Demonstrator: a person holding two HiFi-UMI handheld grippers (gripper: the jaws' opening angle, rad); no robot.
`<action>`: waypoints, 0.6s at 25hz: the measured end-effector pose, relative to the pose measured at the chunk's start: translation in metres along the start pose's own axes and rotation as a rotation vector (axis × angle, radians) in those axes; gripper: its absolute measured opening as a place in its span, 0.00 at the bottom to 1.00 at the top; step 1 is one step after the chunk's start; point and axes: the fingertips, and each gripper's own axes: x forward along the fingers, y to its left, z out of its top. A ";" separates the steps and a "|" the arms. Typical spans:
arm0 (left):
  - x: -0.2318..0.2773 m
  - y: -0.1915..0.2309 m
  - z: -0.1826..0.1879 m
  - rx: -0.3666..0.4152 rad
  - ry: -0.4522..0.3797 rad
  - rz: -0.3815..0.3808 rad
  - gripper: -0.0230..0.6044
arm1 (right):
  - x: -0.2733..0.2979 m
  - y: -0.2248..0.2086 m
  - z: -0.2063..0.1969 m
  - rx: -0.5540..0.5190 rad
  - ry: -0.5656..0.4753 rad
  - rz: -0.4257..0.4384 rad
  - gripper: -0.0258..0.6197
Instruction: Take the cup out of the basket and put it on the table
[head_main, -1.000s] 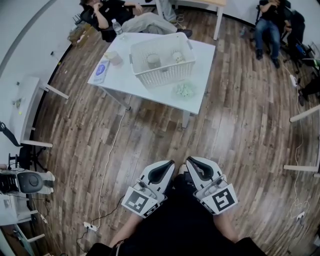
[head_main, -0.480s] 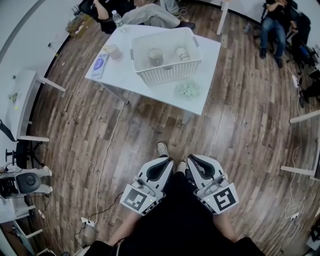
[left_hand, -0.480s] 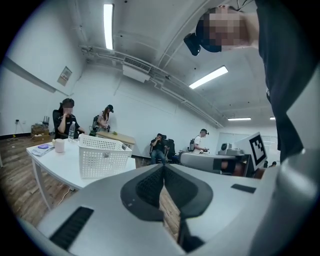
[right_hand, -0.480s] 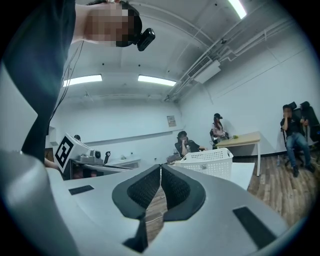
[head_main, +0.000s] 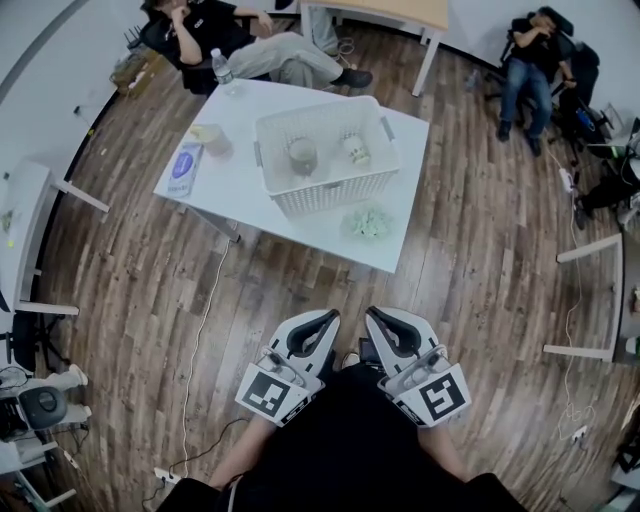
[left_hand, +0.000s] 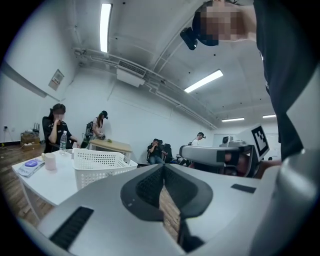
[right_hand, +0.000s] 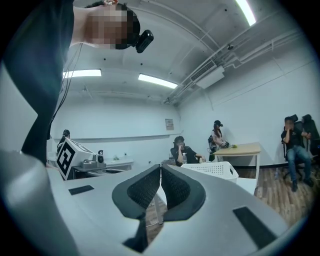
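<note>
The left gripper (head_main: 328, 318) and right gripper (head_main: 372, 314) are pressing their jaws together (nothing held), so entering the basket (head_main: 330, 188) unopened is probably risking toppling the cup (head_main: 303, 156).

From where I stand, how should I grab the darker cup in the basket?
Pinch the rim of the darker cup from straight above, one jaw inside, one outside. It seems to stand upright, mouth up, and the basket walls surround it, blocking a sideways approach.

Bright, even light from ceiling strip lights (left_hand: 105, 26); strong fisheye bending at edges, nearest foreground soft
</note>
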 end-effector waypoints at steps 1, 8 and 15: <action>0.003 0.005 0.003 -0.004 -0.007 -0.021 0.05 | 0.009 -0.002 0.001 0.002 0.000 0.000 0.08; 0.011 0.044 0.011 -0.008 -0.005 -0.098 0.05 | 0.054 -0.010 0.004 0.010 0.010 -0.037 0.08; 0.016 0.079 0.009 -0.049 -0.004 -0.080 0.05 | 0.069 -0.025 -0.003 0.056 0.030 -0.087 0.08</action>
